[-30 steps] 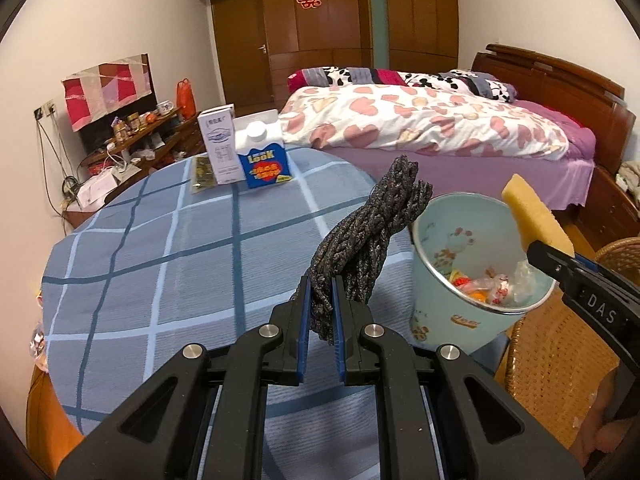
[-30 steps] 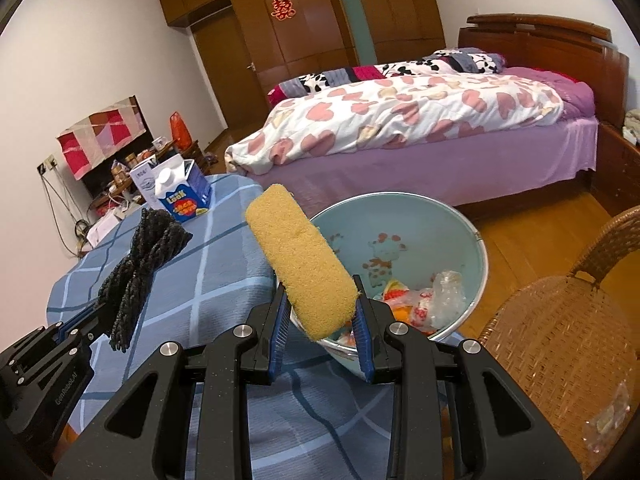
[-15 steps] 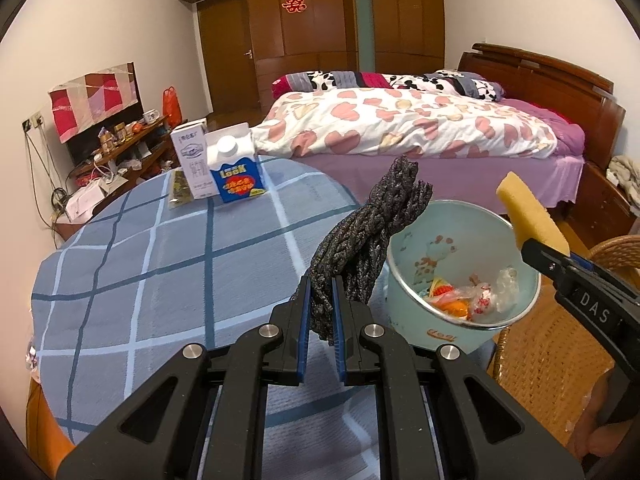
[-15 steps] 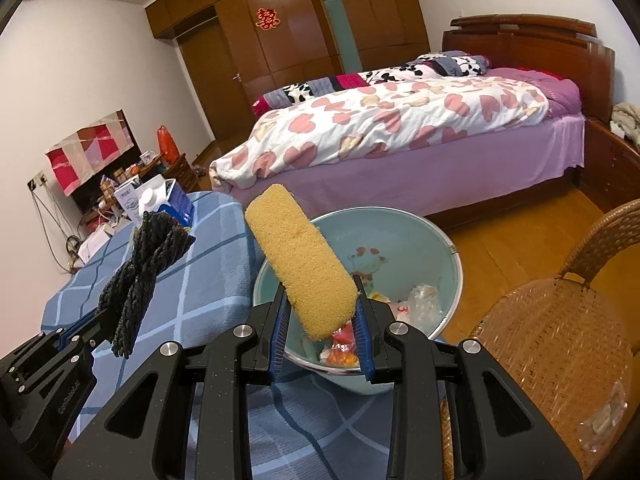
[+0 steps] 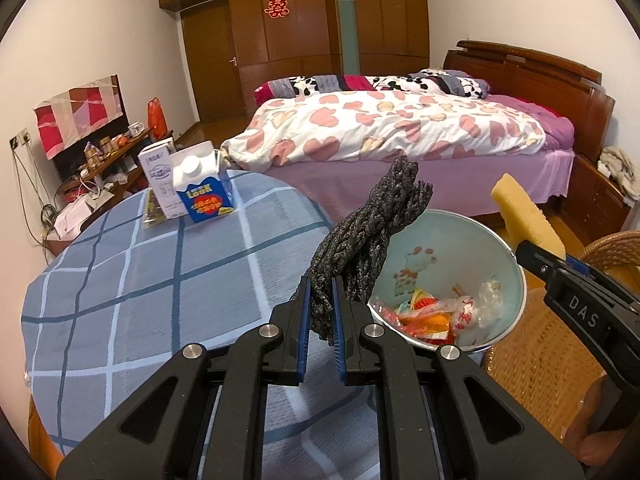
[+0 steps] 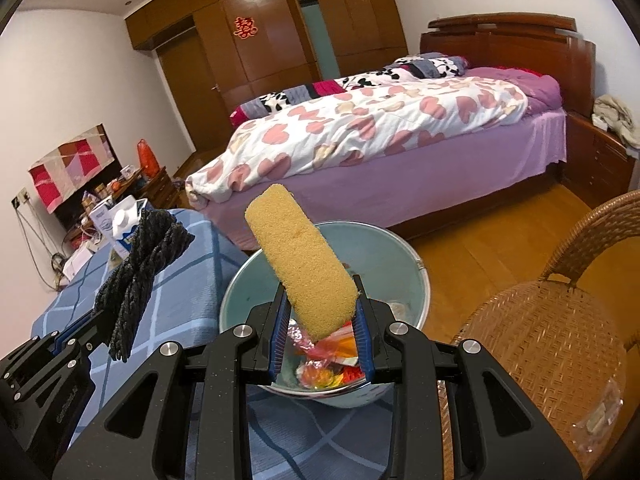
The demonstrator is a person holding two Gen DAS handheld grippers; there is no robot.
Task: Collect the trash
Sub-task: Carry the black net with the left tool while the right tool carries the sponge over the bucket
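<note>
A bedroom is seen, with a checked cloth over the round surface [image 5: 132, 280]. Since a second ago both tools have been carried toward the bin [image 6: 404, 276], which now lies nearer and lower in both views; dropping seems close. The left tool [image 5: 321, 312] is clamped narrowly on a dark braided rope [image 5: 372, 236], coarse and doubled over, held beside the bin's rim. The right tool [image 6: 320, 332] is closed on a yellow sponge [image 6: 304, 268], porous and oblong, above the bin. Crinkled wrappers [image 5: 436, 312] lie inside the smooth pale-green bin.
</note>
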